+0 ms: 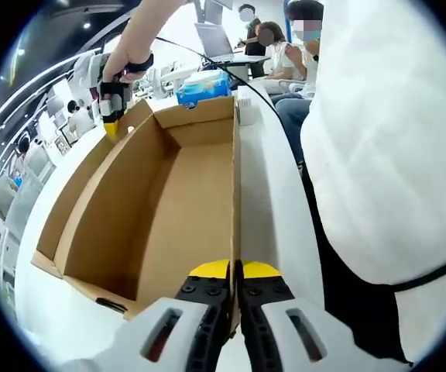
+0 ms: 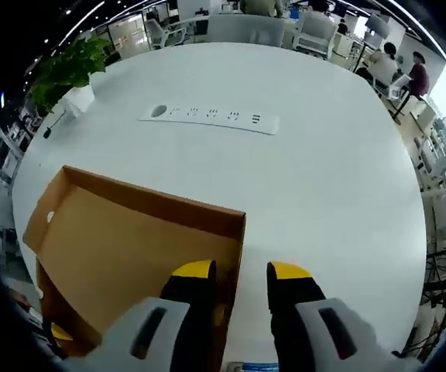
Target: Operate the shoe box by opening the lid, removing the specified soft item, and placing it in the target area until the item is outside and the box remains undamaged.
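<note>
The open brown cardboard shoe box [image 1: 176, 209] lies on the round white table [image 2: 324, 178], its inside bare brown card. In the left gripper view the left gripper [image 1: 235, 273] has its yellow-tipped black jaws drawn close together, pinching the box's near wall edge between them. At the box's far corner the right gripper [image 1: 112, 105], held in a person's hand [image 1: 130, 58], touches the rim; in the right gripper view its [image 2: 241, 273] jaws stand apart, straddling the box wall. Beyond the box lie a white power strip [image 2: 211, 118] and a potted green plant [image 2: 72, 70].
</note>
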The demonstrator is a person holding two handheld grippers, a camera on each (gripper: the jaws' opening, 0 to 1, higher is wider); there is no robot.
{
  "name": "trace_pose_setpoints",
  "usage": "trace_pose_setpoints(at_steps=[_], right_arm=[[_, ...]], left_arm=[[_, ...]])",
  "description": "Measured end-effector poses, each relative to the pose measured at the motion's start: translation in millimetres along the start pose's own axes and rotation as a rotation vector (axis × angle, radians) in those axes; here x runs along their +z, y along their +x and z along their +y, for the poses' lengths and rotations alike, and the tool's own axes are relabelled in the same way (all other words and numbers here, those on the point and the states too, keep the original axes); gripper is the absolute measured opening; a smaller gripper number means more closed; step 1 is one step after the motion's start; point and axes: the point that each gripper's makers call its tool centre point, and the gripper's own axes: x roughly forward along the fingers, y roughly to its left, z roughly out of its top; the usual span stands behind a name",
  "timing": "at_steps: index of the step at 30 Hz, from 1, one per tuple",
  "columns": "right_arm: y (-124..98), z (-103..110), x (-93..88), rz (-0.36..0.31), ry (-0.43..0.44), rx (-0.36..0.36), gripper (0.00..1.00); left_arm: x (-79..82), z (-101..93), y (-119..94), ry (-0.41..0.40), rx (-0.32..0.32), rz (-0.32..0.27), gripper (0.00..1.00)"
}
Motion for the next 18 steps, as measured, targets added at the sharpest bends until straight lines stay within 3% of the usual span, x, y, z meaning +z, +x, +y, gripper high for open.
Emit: trace_pose_setpoints(at_steps=[2, 6, 14, 15, 16, 17, 18], right_arm=[[-2, -1, -5.6, 0.018, -0.042, -0.025, 0.21], [3, 2, -15.8, 0.029, 0.033, -0.013, 0.20], [8, 7, -22.3, 0.047, 0.020, -0.007, 0.09], [11, 15, -24.1, 0.066, 0.021, 0.040, 0.03], [12, 18, -24.6, 0.070, 0.040, 0.053, 0.03], [12, 11, -23.9, 0.067, 0.000, 0.004, 0.03], [12, 9, -21.4, 0.054, 0.016, -0.021, 0.02]], left_arm=[[0.3, 0.1, 0, 0.002, 0.001, -0.002, 0.02], [0.5, -0.3, 0, 0.001, 0.000, 0.000, 0.02], [0.0, -0.1, 0, 0.003, -0.010, -0.003, 0.02], [0.0, -0.2, 0, 0.005, -0.010, -0.004, 0.02], [-0.3, -0.4, 0, 0.006, -0.009, -0.005, 0.02], [-0.3, 0.3, 0, 0.002, -0.006, -0.006, 0.02], [0.2, 0.2, 0, 0.001, -0.007, -0.004, 0.02]])
